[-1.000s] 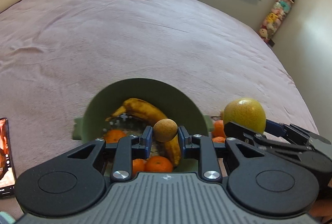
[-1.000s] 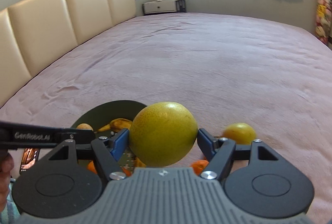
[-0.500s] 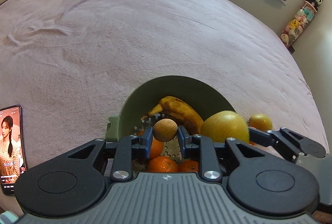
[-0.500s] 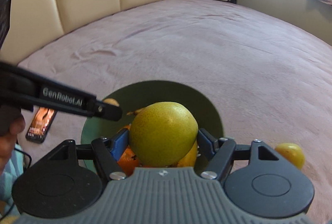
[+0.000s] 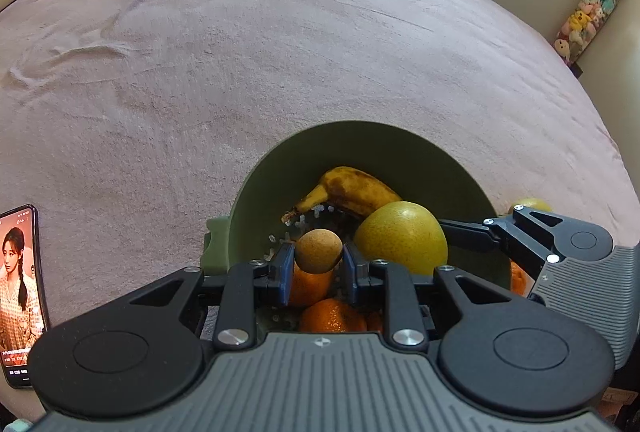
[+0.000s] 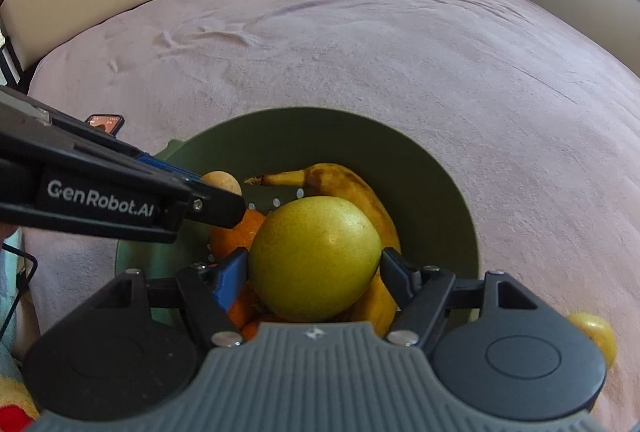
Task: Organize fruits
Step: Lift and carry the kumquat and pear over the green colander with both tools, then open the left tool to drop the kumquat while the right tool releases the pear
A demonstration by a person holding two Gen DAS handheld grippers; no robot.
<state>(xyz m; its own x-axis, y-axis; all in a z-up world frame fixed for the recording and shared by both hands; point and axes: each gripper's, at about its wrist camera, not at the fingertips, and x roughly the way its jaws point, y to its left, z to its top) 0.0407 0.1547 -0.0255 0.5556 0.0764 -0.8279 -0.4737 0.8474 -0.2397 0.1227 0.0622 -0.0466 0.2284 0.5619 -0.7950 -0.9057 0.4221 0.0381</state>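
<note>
Both claws hang over a green bowl (image 5: 404, 148) that sits on a wide mauve bedspread (image 5: 280, 44), each tipped steeply down toward it. The left gripper (image 5: 318, 259) is clenched on a small tan fruit (image 5: 319, 249), round and rough-skinned, its blue pads pressed against either side; the fruit sits right at the fingertips, above the near part of the bowl. Directly below those fingertips lie oranges (image 5: 330, 314), one just under the held fruit and more toward the claw's body. Ahead of the left claw, deeper in the bowl, a spotted banana (image 5: 352, 190) curves along the perforated floor. The right gripper (image 6: 314, 268) grasps a large yellow-green pear (image 6: 314, 258), which fills the whole gap between its fingers and hides much of the bowl's middle from that side. Beneath and beyond the pear the banana runs from the far wall back under the right finger, and an orange shows just left of the pear, under the tip of the left claw, which reaches in from that side. The two claws are close together, the pear nearly beside the tan fruit. Outside the bowl, off to the right of the right claw, a yellow fruit (image 6: 596, 336) rests on the bedspread. To the left of the left claw a phone (image 5: 18, 292) lies face up with its screen lit.
</note>
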